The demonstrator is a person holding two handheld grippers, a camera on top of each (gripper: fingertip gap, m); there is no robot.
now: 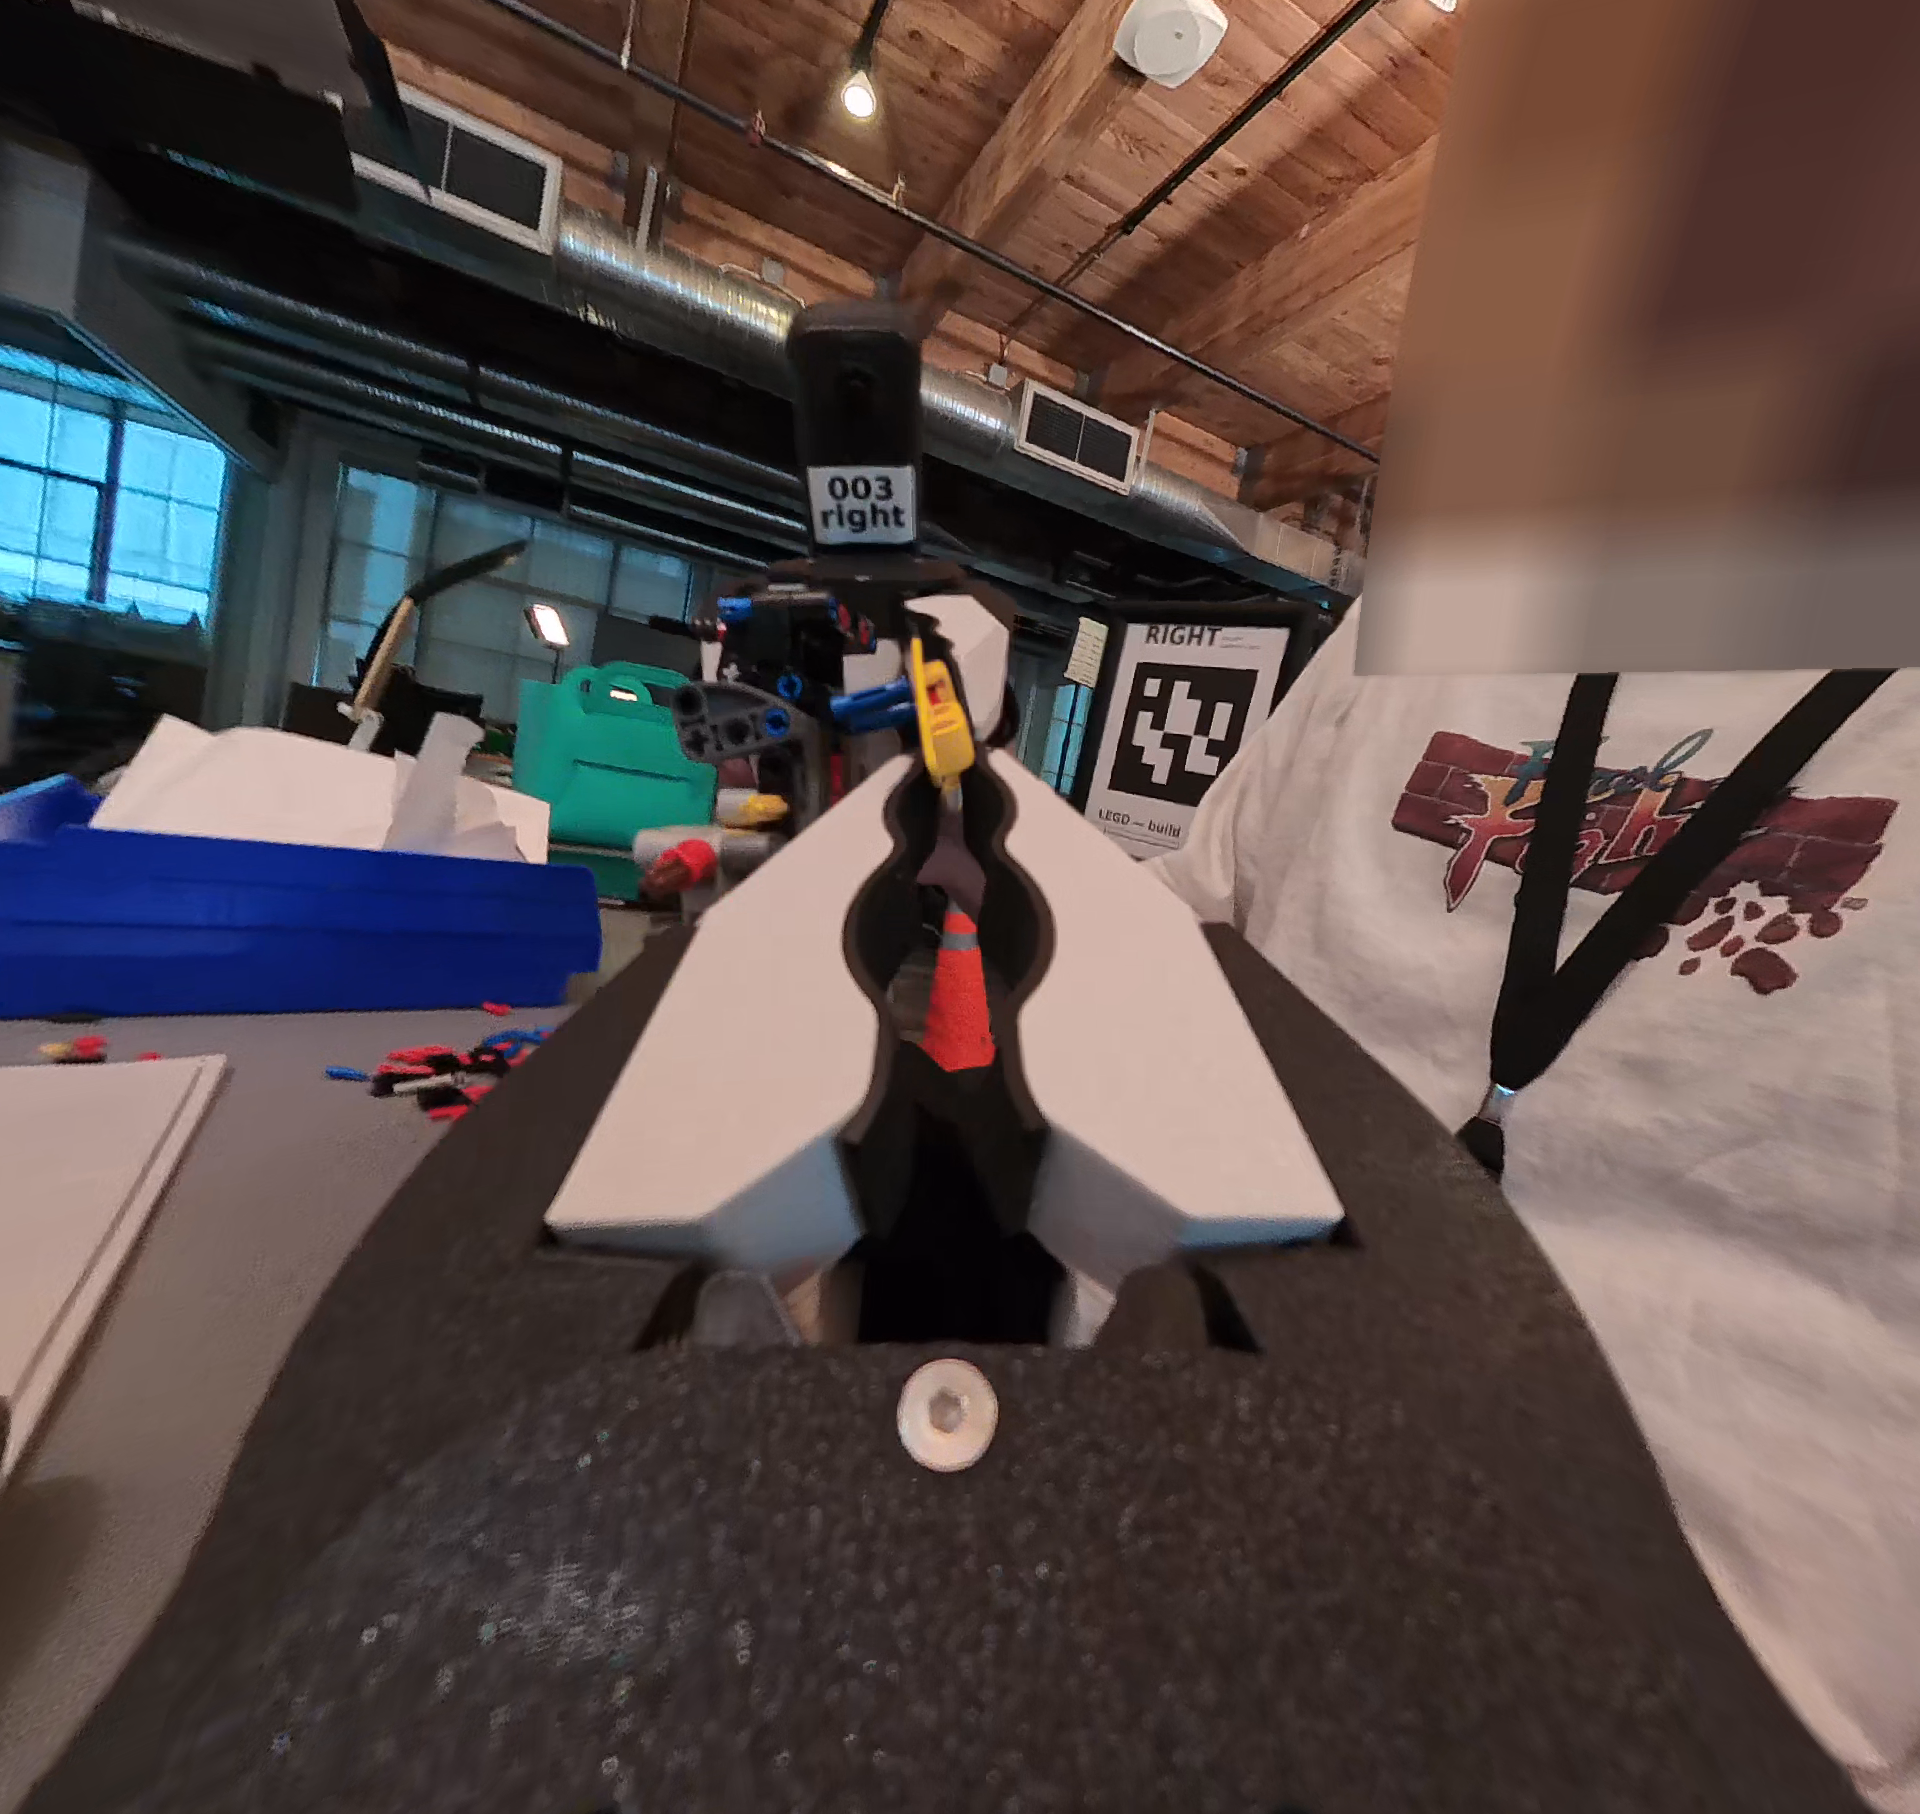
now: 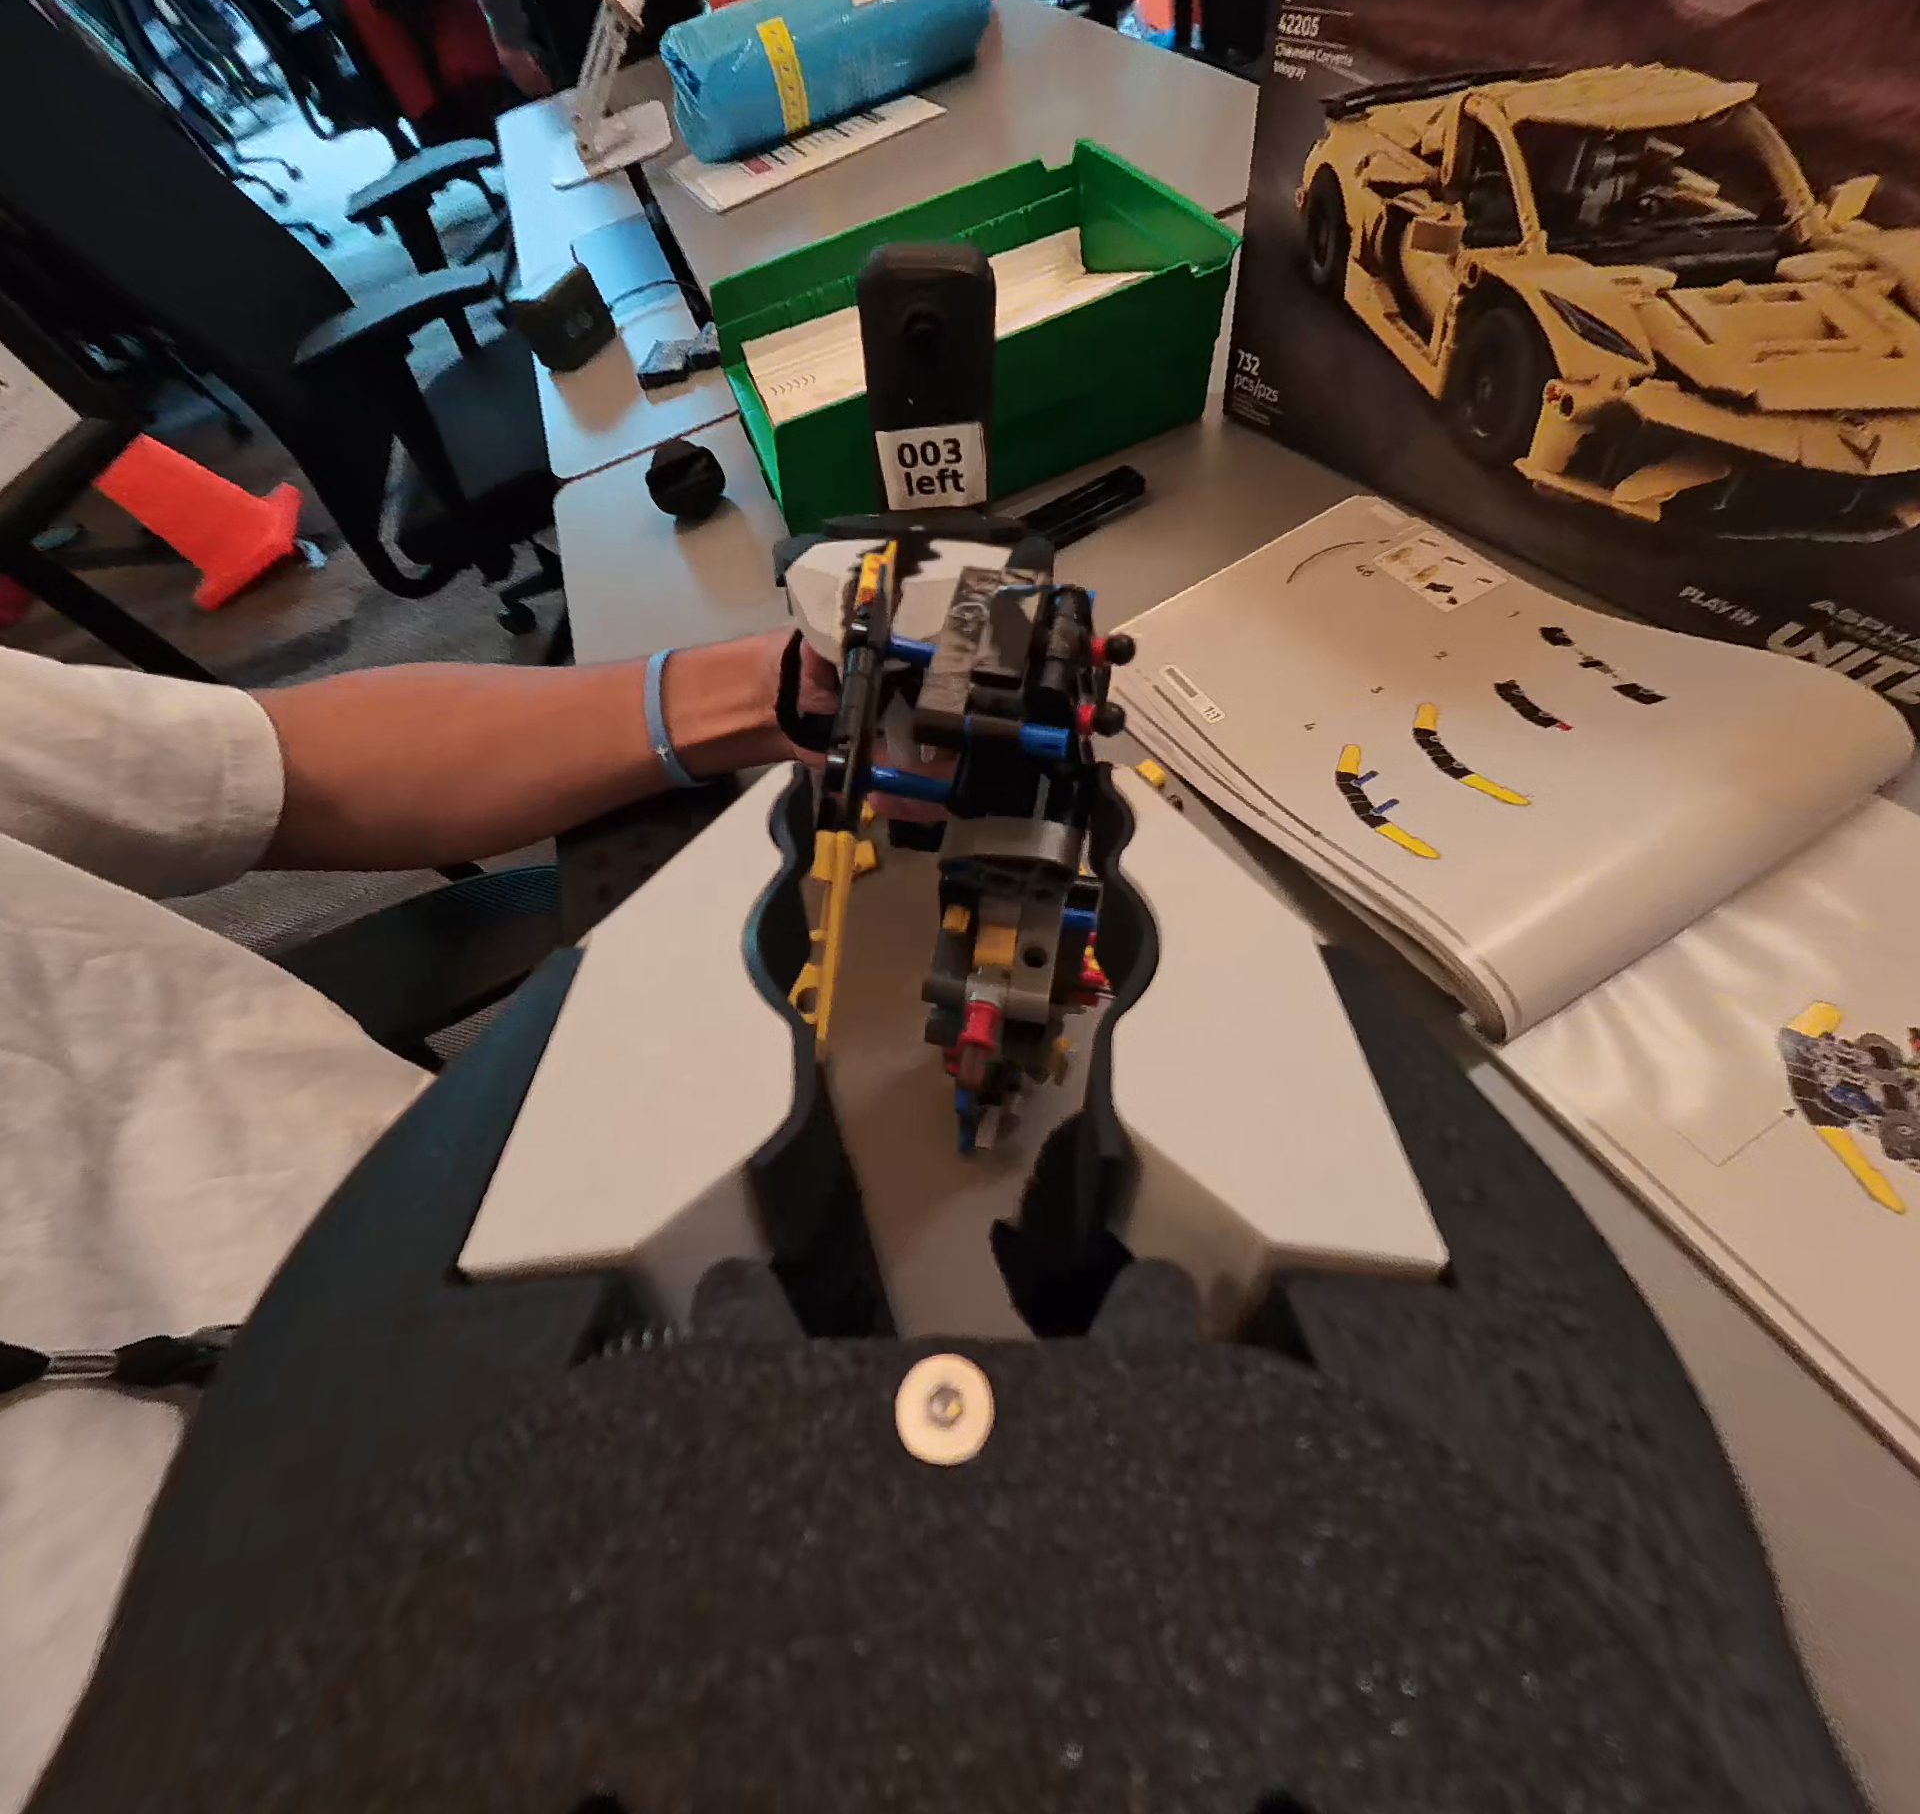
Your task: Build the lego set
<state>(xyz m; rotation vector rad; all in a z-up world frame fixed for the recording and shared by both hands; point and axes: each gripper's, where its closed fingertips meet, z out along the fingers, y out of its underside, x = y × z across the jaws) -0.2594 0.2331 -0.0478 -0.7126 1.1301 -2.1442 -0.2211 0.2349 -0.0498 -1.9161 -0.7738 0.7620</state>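
Stock at my two tongs, largest first:

- Box (image 2: 1558, 206), one. Stands upright, far right of the right tongs.
- Instruction booklet (image 2: 1455, 777), one. Lies open, right of the right tongs, in front of the box.
- Green bin (image 2: 1122, 382), one. Straight ahead of the right tongs, past the left pair.
- Blue bin (image 1: 291, 912), one. Left of the left tongs, well apart.
- Right tongs (image 2: 951, 808), one. As far as I can judge they are clamped on the car frame, fingers either side of it.
- Left tongs (image 1: 940, 777), one. Closed on the yellow end of the strip and facing my right pair tip to tip.
- Car frame (image 2: 1013, 933), one. It is off the table, with its long axis along the right fingers.
- Yellow and black strip (image 2: 831, 891), one. It lies just left of the frame between the right fingers, with its long axis nearly parallel to the frame. Blue pins bridge the two at the far end. I judge the next move is a sideways press of the strip to the frame, led by the left tongs.
- Loose small pieces (image 1: 447, 1073). A scatter left of the left tongs, too blurred to count.
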